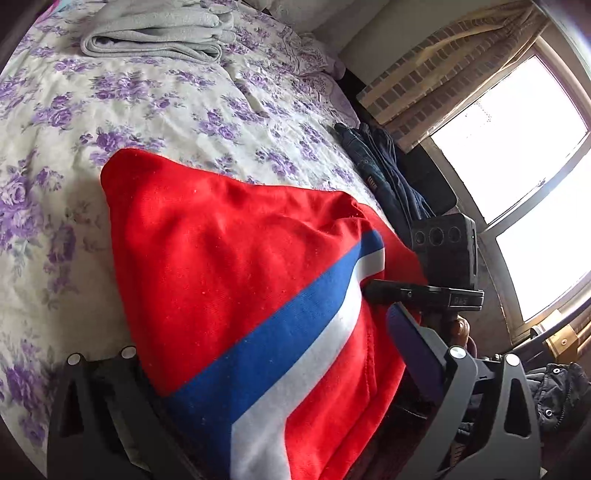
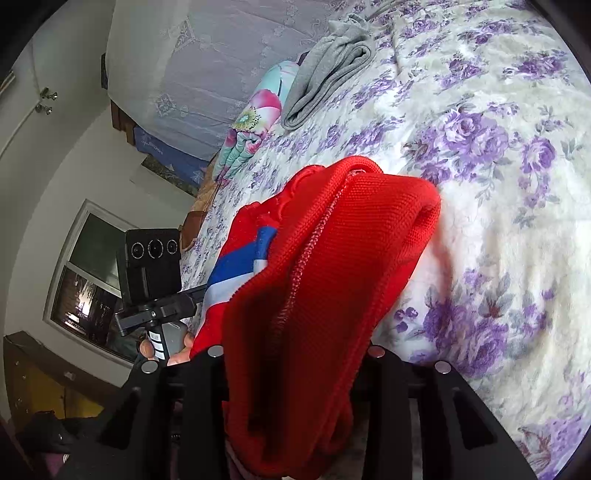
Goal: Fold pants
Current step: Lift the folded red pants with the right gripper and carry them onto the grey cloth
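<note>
The red pants point(image 1: 229, 258) with a blue and white side stripe point(image 1: 295, 332) are held up over the floral bed point(image 1: 110, 110). My left gripper point(image 1: 280, 424) is shut on the striped part of the cloth, which covers its fingertips. My right gripper point(image 2: 295, 406) is shut on the ribbed red waistband point(image 2: 332, 258), which drapes over its fingers. The right gripper shows in the left wrist view point(image 1: 443, 280) at the cloth's right edge. The left gripper shows in the right wrist view point(image 2: 155, 280) at the left edge.
Folded grey pants point(image 1: 155, 33) lie at the far end of the bed, also in the right wrist view point(image 2: 328, 70). Dark jeans point(image 1: 384, 166) lie at the bed's right edge by the window point(image 1: 517, 147). A colourful quilt point(image 2: 251, 125) lies beside the grey pants.
</note>
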### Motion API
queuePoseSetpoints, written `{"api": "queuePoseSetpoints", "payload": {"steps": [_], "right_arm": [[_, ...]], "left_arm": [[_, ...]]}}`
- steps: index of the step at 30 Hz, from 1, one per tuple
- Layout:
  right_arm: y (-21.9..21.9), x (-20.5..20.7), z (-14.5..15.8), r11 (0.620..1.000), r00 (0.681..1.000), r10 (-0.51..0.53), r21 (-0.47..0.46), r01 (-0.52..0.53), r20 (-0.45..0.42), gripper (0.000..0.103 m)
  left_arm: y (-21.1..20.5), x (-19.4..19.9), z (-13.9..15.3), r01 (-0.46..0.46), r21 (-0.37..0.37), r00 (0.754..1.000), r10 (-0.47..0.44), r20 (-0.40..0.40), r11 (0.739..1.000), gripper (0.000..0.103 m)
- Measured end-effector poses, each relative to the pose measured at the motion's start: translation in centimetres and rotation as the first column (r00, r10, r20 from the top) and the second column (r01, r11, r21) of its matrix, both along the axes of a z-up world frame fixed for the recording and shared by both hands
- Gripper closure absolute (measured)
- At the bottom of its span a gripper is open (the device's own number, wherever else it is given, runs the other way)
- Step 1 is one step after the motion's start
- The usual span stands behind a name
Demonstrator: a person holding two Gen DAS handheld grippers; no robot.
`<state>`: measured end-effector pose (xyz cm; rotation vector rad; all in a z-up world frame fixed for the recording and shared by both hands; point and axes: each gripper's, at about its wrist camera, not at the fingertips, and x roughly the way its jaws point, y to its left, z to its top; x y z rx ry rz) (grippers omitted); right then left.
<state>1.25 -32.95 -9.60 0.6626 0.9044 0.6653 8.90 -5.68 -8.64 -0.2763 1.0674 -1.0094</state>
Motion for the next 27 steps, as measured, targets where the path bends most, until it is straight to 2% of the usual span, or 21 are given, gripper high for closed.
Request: {"api": "queuePoseSetpoints", "payload": {"steps": [1, 3, 4, 6, 9, 13, 16, 19, 20, 22, 24, 25, 27], "right_arm": [[0.1, 0.0, 0.0, 1.0, 1.0, -0.001, -0.003, 0.001, 0.003, 0.067], [0.3, -0.2, 0.3, 1.0, 1.0, -0.009, -0.012, 0.009, 0.008, 0.067], [0.5, -0.4, 0.7, 1.0, 1.0, -0.013, -0.02, 0.013, 0.005, 0.067], [1.5, -0.7, 2.1, 0.999, 1.0, -0.008, -0.036, 0.008, 0.008, 0.067], [2.6, -1.5, 4.4, 0.998, 0.998, 0.037, -0.061, -0.033, 0.051, 0.067], [3.7, -0.2, 4.3, 0.994, 0.997, 0.075, -0.081, -0.073, 0.021, 0.067], [4.1, 2.2, 4.1, 0.993, 0.997, 0.079, -0.085, -0.079, 0.003, 0.067], [4.5, 6.5, 6.3, 0.991, 0.997, 0.08, -0.11, -0.077, 0.019, 0.067], [4.7, 8.1, 7.7, 0.988, 0.996, 0.082, -0.131, -0.075, 0.045, 0.067], [5.4, 12.1, 11.8, 0.979, 0.988, 0.082, -0.197, -0.055, 0.132, 0.067], [6.2, 16.5, 16.3, 0.963, 0.969, 0.091, -0.27, -0.026, 0.23, 0.067], [6.6, 18.8, 18.5, 0.952, 0.955, 0.093, -0.306, -0.003, 0.281, 0.067], [6.5, 23.5, 21.8, 0.946, 0.933, 0.068, -0.32, 0.052, 0.353, 0.066]], "left_arm": [[0.1, -0.2, 0.1, -0.024, 0.015, 1.0, 0.024, 0.011, 1.0, 0.024], [0.5, -0.7, 0.3, -0.056, 0.032, 0.998, 0.055, 0.035, 0.998, 0.04], [0.9, -0.9, 0.6, -0.066, 0.015, 0.997, 0.065, 0.028, 0.998, 0.049], [2.1, -1.4, 1.4, -0.073, -0.031, 0.997, 0.073, -0.008, 0.997, 0.056], [3.2, -3.0, 3.2, -0.102, -0.055, 0.995, 0.102, 0.003, 0.993, 0.054], [4.0, -3.0, 3.3, -0.139, -0.032, 0.99, 0.139, 0.002, 0.99, 0.052], [4.1, -1.0, 2.7, -0.153, -0.002, 0.988, 0.153, 0.021, 0.988, 0.052], [4.0, 3.4, 3.4, -0.177, -0.007, 0.984, 0.177, -0.007, 0.984, 0.052], [3.7, 5.0, 4.5, -0.184, 0.001, 0.983, 0.184, 0.002, 0.983, 0.052], [2.8, 8.6, 8.3, -0.205, 0.019, 0.974, 0.202, 0.104, 0.978, 0.052], [2.0, 12.8, 12.6, -0.24, 0.021, 0.945, 0.229, 0.232, 0.971, 0.052], [1.8, 15.2, 14.6, -0.257, 0.005, 0.931, 0.247, 0.268, 0.966, 0.051], [1.8, 20.3, 17.8, -0.29, -0.04, 0.91, 0.288, 0.299, 0.956, 0.05]]}}
